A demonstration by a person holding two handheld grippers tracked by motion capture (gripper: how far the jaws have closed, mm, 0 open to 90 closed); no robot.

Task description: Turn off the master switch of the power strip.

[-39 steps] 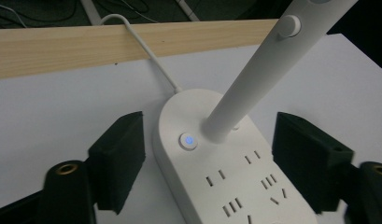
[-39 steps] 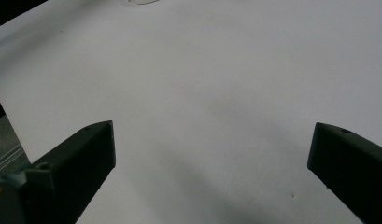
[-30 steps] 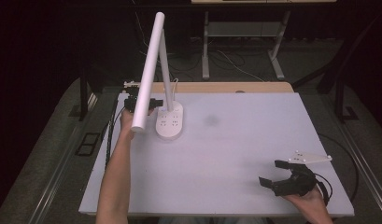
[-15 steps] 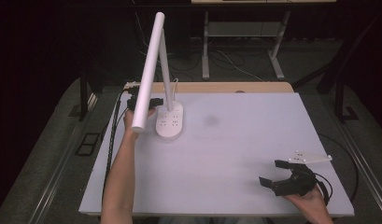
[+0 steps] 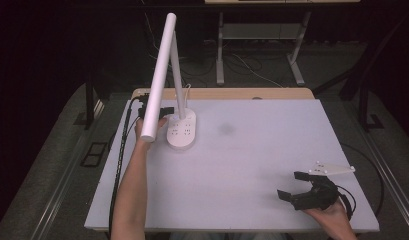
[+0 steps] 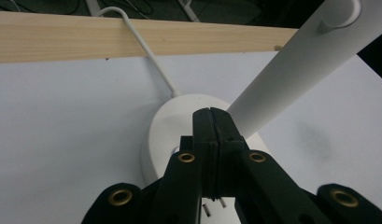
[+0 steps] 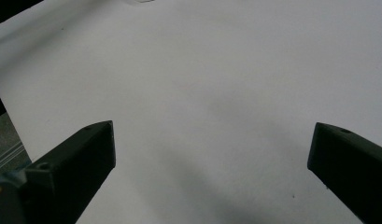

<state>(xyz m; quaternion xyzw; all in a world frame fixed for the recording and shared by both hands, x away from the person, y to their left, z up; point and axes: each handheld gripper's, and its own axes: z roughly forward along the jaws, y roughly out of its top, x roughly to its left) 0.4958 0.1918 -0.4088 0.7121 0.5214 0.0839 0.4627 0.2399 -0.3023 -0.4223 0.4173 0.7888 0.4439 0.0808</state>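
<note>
a white desk lamp point(image 5: 181, 131) stands on the white desk point(image 5: 252, 170) near its far left corner, its oval base flat on the surface and its stem rising from the base. the lamp's long tubular head point(image 5: 158, 77) slants down from the top of the stem toward the desk's left edge, its lower end hanging over the person's left hand point(image 5: 144, 131). a thin white cord point(image 6: 149, 51) leaves the back of the base and runs over the wooden strip along the far edge.

the left gripper point(image 6: 211, 140) is just beside the lamp base on its left-edge side; in the left gripper view its fingers point(image 6: 201, 140) are pressed together with nothing between them, their tips over the base and right in front of the stem. the left forearm reaches in from the near edge.

the right gripper point(image 5: 298, 186) rests low at the near right corner of the desk, held in the right hand point(image 5: 332, 217), well apart from the lamp. its fingers point(image 7: 81, 149) are spread wide with only bare desk between them.
</note>
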